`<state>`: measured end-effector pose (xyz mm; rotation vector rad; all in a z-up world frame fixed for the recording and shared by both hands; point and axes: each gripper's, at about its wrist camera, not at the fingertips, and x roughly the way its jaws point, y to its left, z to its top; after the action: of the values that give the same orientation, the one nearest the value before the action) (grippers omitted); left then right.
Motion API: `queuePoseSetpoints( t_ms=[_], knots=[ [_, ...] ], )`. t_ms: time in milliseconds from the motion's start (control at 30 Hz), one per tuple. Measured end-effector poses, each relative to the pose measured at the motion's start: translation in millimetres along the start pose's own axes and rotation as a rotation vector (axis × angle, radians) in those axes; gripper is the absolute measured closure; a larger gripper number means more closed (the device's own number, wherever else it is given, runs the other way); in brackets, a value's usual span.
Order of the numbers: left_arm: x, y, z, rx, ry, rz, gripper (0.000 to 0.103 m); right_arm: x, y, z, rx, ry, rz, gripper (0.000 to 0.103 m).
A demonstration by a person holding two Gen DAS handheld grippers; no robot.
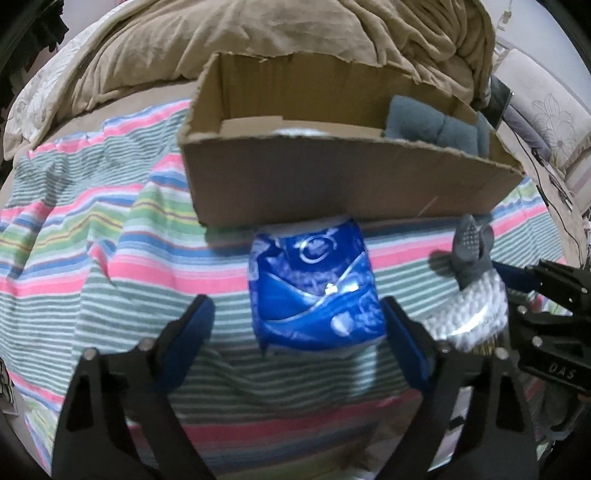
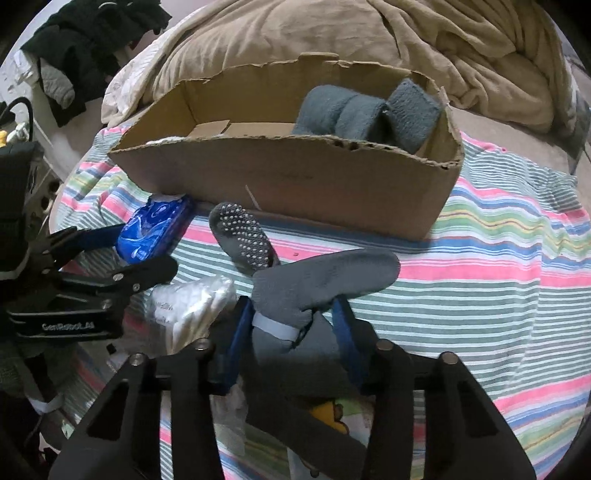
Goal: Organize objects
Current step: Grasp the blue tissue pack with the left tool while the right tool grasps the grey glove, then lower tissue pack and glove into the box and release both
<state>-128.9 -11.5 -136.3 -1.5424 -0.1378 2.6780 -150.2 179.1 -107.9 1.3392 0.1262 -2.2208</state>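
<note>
Nearest my right lens, the right tongs [image 2: 291, 328] are clenched on a pair of grey socks [image 2: 325, 284], pinched near the pale band that ties them; one sock shows its dotted grip sole, pointing toward the cardboard box [image 2: 280, 184]. Whether the socks are lifted clear of the bed or only dragging on it I cannot tell.

My left tongs [image 1: 295, 332] are released, jaws spread wide on either side of the blue tissue pack [image 1: 314, 284], which lies on the striped sheet [image 1: 92, 240] with its far end against the box's front wall. Nothing is gripped there yet.

Between the two tools sits a clear bag of cotton swabs [image 2: 192, 306], on the bed, touching neither pair of fingers as far as I can see.

I judge the task to be partly done. Inside the box, folded grey-blue cloths [image 2: 369, 110] are already packed at the right end, and something white shows low at the left end, too hidden to name. The middle of the box is bare cardboard.

Left to do, as I read it: the socks go over the torn front rim, then the tissue pack, then the swabs. A tan blanket [image 2: 369, 33] lies heaped behind the box.
</note>
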Motion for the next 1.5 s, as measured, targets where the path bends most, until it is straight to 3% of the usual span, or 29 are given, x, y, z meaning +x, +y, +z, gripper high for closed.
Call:
queuePoseSetpoints(
  t_ms=[33,100,200,700,1067,1500],
  knots=[
    [-1.5,1.5,-0.1,-0.006,-0.005,-0.003,0.022,-1.2,-0.3,-0.2,0.002,-0.004,0.006,0.069],
    [-4.5,3.0,-0.9,-0.011,-0.01,-0.005,0.037,-3.5,-0.4,0.0,0.007,-0.011,0.014,0.072],
    [-10.5,4.0,-3.1,-0.021,-0.019,-0.012,0.048,-8.5,0.9,0.2,0.01,-0.021,0.016,0.073],
    [-64.0,6.0,-14.0,-0.036,-0.089,-0.093,0.05,-73.0,-0.3,12.9,0.029,-0.14,0.009,0.074],
    [-113.2,4.8,5.7,-0.014,-0.19,-0.108,0.05,-115.8,10.3,33.1,-0.004,-0.248,0.013,0.074],
    [-129.5,8.2,39.1,-0.005,-0.252,-0.115,0.05,-132.8,14.2,74.9,-0.075,-0.326,0.007,0.074]
  ],
)
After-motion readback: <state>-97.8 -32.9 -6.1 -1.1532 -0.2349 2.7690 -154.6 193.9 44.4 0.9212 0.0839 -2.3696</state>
